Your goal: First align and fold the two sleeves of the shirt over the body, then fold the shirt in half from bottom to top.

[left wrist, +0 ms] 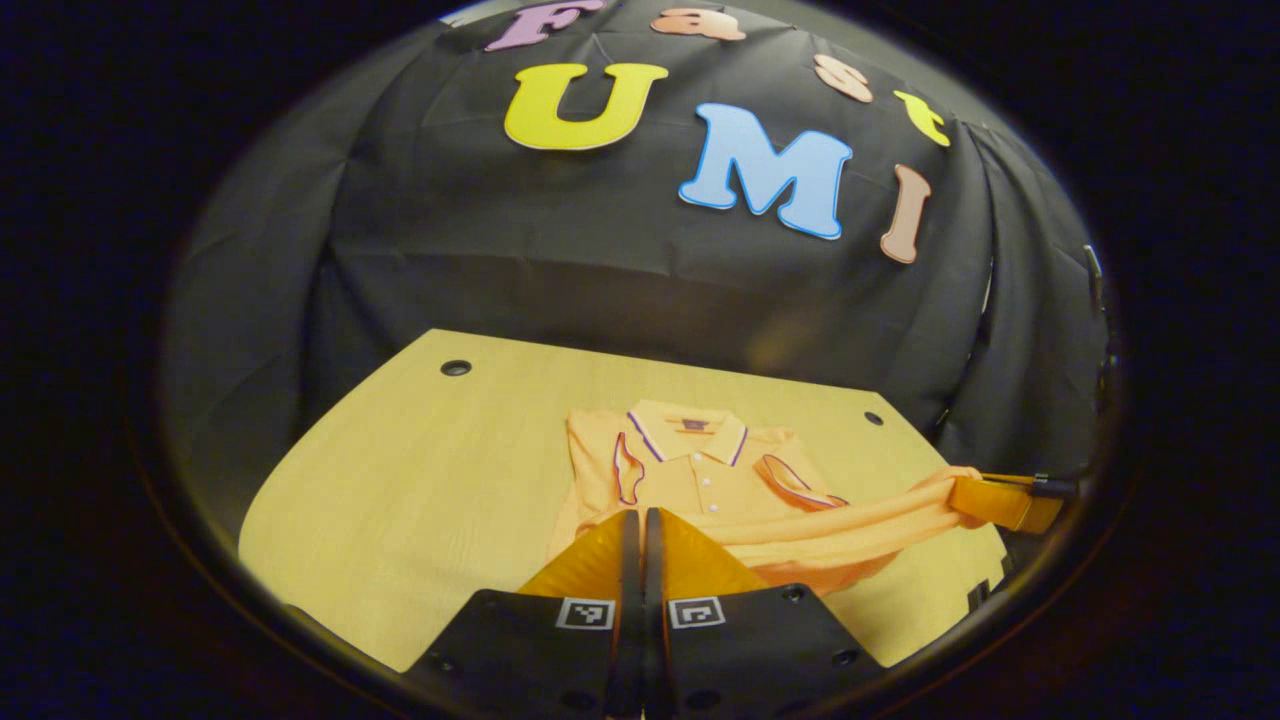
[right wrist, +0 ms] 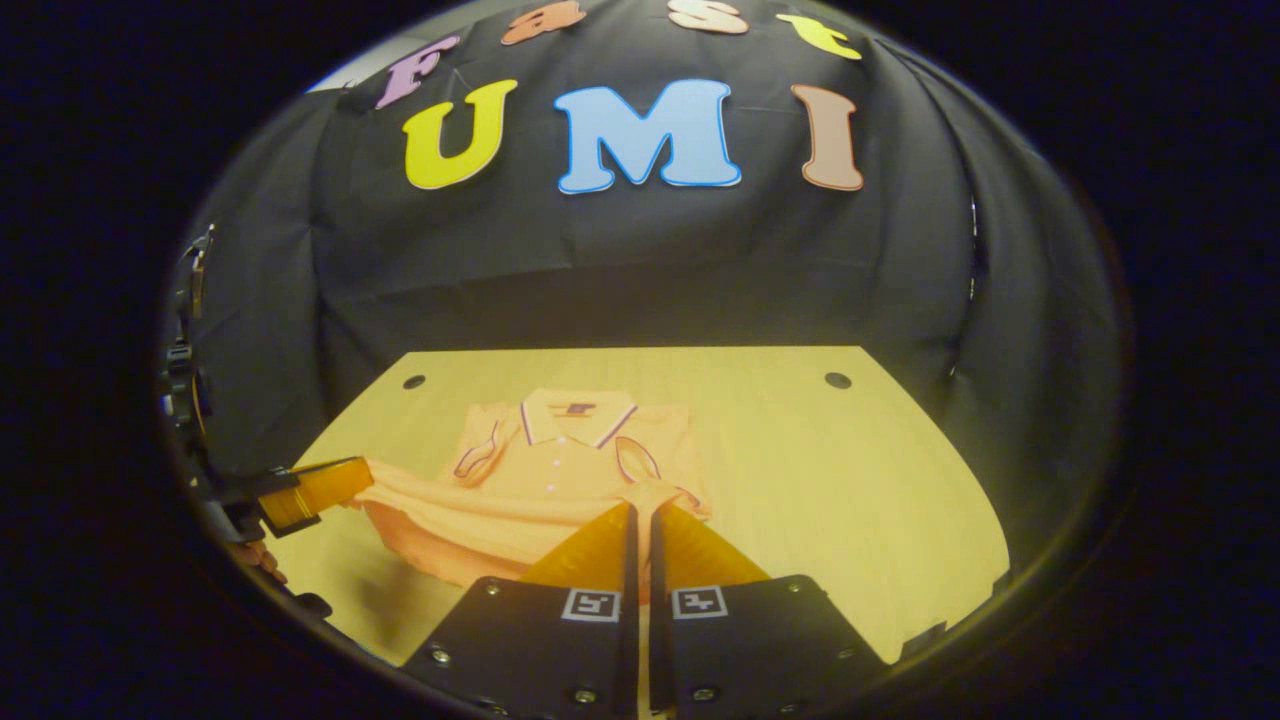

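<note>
Shirt (left wrist: 700, 480), orange polo with a dark-trimmed collar, lies on the pale wooden surface (left wrist: 420, 480), collar toward the booth's far wall. Both sleeves (left wrist: 628, 468) are folded inward over the chest, trimmed cuffs facing the button placket. Lower hem is lifted off the surface and stretched in a band across the front of the body.

Left gripper (left wrist: 637, 515): fingers drawn together at the near left corner of the hem, fabric bunched just at their tips. Looks pinched on the cloth; the right gripper view shows this gripper (right wrist: 315, 490) at the left end of the raised hem with cloth running into it.

Right gripper (right wrist: 640, 510): fingers likewise closed to a narrow slit on the hem's other corner. In the left gripper view it (left wrist: 1005, 500) sits at the right end of the taut band, cloth gathered into its tips.

Two dark round holes (right wrist: 838, 380) mark the surface's far corners.
</note>
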`<state>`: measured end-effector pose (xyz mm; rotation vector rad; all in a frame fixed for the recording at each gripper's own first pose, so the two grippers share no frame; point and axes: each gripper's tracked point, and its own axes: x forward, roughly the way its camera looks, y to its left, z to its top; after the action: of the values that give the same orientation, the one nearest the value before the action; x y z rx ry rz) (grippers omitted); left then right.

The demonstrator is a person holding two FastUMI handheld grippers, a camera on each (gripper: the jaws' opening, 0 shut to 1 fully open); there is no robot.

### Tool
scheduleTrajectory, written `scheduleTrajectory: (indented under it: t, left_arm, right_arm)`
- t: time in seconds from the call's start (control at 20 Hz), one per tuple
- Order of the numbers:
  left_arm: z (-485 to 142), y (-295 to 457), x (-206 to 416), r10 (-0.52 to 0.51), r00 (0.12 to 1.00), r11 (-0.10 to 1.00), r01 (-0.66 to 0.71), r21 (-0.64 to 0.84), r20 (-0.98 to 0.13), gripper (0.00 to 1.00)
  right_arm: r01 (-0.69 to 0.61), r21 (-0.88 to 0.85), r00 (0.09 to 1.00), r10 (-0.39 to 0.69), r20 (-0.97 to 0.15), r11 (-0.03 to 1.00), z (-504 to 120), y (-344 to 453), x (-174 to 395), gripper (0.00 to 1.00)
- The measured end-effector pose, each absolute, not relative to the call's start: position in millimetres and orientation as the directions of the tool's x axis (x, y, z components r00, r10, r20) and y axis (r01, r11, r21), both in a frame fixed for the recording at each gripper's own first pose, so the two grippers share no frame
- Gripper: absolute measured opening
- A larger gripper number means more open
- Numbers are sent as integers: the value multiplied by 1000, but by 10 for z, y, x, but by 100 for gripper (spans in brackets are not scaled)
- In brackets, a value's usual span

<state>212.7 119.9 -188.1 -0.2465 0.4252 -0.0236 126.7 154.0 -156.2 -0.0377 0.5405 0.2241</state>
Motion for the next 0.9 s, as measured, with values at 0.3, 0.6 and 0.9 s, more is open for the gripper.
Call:
scheduleTrajectory:
  t: [0.3, 0.6, 0.9]
  left_arm:
    - [-1770, 1208, 2712, -85, 919, 973, -7, -231, -386, 6]
    - [-1728, 1233, 3292, -92, 925, 979, 15, -205, -367, 6]
    - [-1821, 1284, 3746, -91, 930, 979, 17, -205, -357, 5]
  right_arm:
    - [-201, 13, 838, 179, -516, 979, -1579, 1627, 1789, 5]
    - [-191, -12, 847, 159, -507, 982, -1586, 1693, 2319, 4]
    - [-165, -17, 852, 134, -506, 986, -1689, 1782, 2754, 5]
